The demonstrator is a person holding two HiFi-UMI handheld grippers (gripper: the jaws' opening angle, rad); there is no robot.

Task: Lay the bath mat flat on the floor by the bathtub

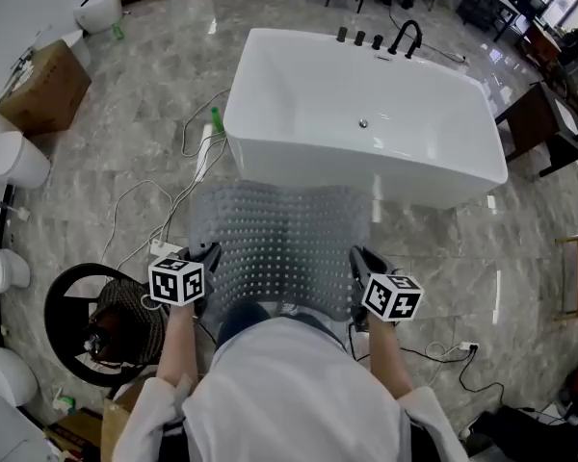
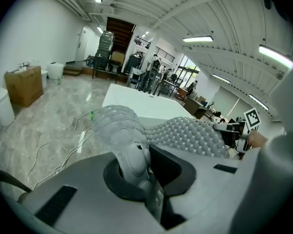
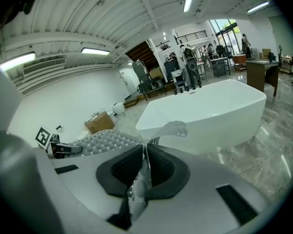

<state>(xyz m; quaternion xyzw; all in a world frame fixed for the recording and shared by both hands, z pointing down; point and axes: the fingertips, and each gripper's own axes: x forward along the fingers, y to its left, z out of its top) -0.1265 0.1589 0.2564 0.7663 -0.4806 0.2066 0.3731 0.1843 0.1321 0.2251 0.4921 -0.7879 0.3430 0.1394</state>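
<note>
Holding a grey, knobbed bath mat [image 1: 279, 243] by its 2 near corners, a person in a white top stands facing the long side of a white bathtub [image 1: 366, 114] on a marble-patterned floor [image 1: 125, 162]. The left gripper [image 1: 207, 258] is clamped on the mat's left corner, its jaws pressed together on a bunched fold of the rubbery material. The right gripper [image 1: 361, 263] pinches the right corner, where a thin, pale edge of the mat stands up between its 2 pads. The mat stretches away from the grippers toward the bathtub, its far edge close to the foot of the tub's near wall. It is not flat: it humps and sags between the 2 grips, and whether its far edge touches the floor cannot be told. A black faucet [image 1: 405, 37] rises from the bathtub's far rim. White cables [image 1: 164, 210] trail over the floor left of the tub, near a green bottle [image 1: 215, 116], and a cardboard box [image 1: 43, 87] sits farther left.
</note>
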